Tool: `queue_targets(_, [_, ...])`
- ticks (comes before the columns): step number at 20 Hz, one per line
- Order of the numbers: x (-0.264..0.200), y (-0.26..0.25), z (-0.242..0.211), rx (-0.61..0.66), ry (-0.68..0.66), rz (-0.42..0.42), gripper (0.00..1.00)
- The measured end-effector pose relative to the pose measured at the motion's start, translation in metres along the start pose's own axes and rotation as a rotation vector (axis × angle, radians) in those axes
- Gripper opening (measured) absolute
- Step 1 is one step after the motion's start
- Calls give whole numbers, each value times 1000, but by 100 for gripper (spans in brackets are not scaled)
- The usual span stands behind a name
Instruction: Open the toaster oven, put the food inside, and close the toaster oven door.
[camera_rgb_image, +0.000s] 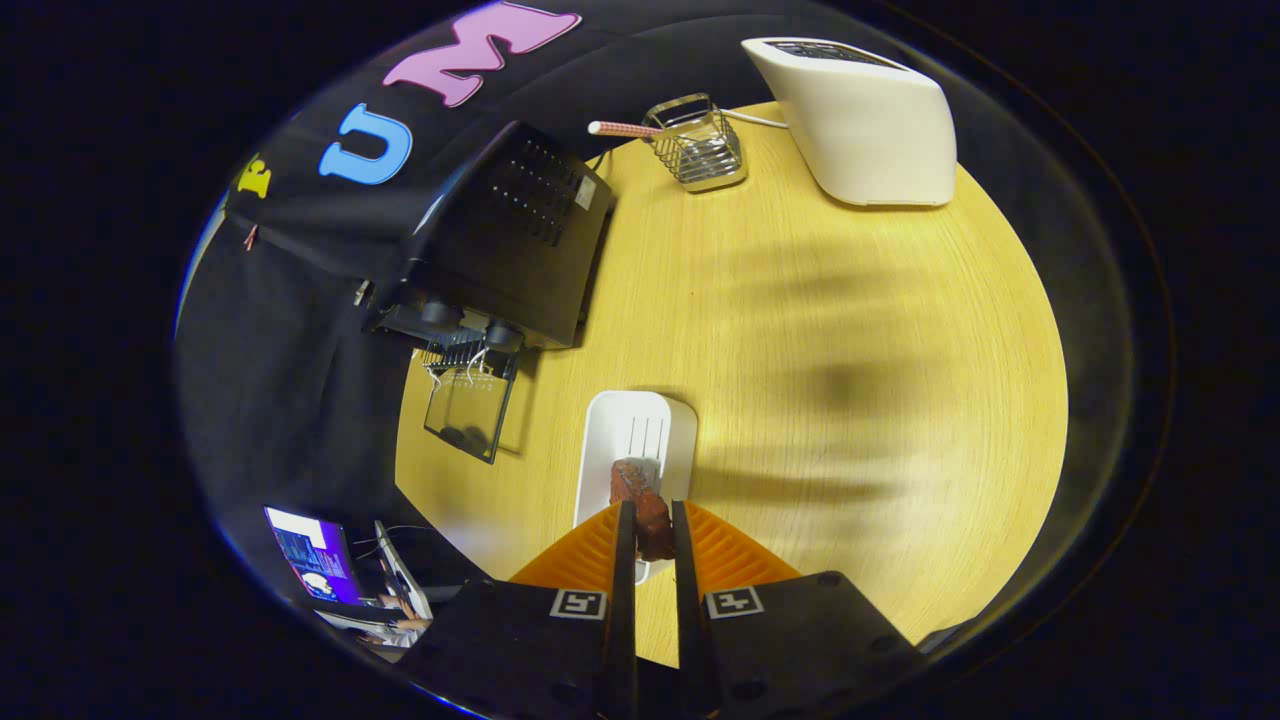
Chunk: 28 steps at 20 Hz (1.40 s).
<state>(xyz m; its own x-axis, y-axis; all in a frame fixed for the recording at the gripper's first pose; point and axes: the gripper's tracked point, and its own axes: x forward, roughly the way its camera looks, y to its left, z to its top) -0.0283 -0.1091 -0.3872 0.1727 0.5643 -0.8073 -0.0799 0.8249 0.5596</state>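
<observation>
Two fingers of my gripper (652, 510) sat close together with only a narrow gap, and the piece of meat (640, 505) was pinched right between them, both sides pressing it. Off to the left, a laptop (312, 565) glowed beside the round wooden table (850, 400). Further on, the black toaster oven (510, 240) stood near the table's edge, door (470, 410) dropped open, wire rack showing. Straight ahead of my fingers lay the white tray (625, 440), the meat hanging just over its near end. Beyond, a wire basket (700, 150) held a striped straw (625, 128). Far right stood a white toaster (860, 120).
</observation>
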Motion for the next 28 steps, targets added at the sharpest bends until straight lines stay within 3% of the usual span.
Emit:
queue_targets(4, [-5,10,-2,-47,-6,-32,21])
queue_targets(5, [-9,6,-4,-51,-23,-61,14])
queue_targets(11, [-41,28,1,-26,-146,-94,14])
queue_targets(20, [-81,168,9,-30,-430,31,14])
queue_targets(23, [-71,217,4,-20,-468,95,14])
queue_targets(28, [-24,269,7,-2,-504,128,14])
